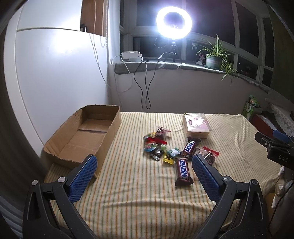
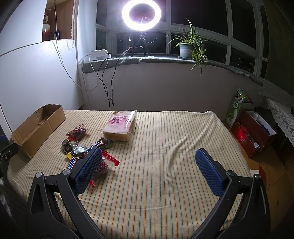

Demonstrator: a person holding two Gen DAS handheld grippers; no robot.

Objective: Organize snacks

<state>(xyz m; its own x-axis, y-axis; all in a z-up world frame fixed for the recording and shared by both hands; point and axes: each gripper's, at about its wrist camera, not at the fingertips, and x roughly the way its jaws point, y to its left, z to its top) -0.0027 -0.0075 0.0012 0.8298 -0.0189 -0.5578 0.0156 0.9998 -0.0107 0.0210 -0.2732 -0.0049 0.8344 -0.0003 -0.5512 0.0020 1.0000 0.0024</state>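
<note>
Where the right gripper's near finger crosses the snack pile, it covers part of a clear packet with a red edge and the end of one Snickers bar, so those cannot be seen whole; the small wrapped sweets in the heap overlap too closely to tell apart. Both tools stand wide apart and hold nothing: the left gripper hangs above the striped cloth with the nearer Snickers bar just inside its right finger, and the right gripper frames only bare cloth. The snacks lie loose on the cloth, a second Snickers bar behind the first, and a bagged loaf of sliced cake just beyond the heap. The cardboard box sits open at the left edge against the white wall, well apart from the pile, nothing visible inside it. In the left view the right gripper's body is cut off at the frame edge. Glare from the ring light on the sill washes out whatever is at its centre, and the windows behind are black. A potted plant stands on the sill; a red box beside the bed holds things too dim to name.
</note>
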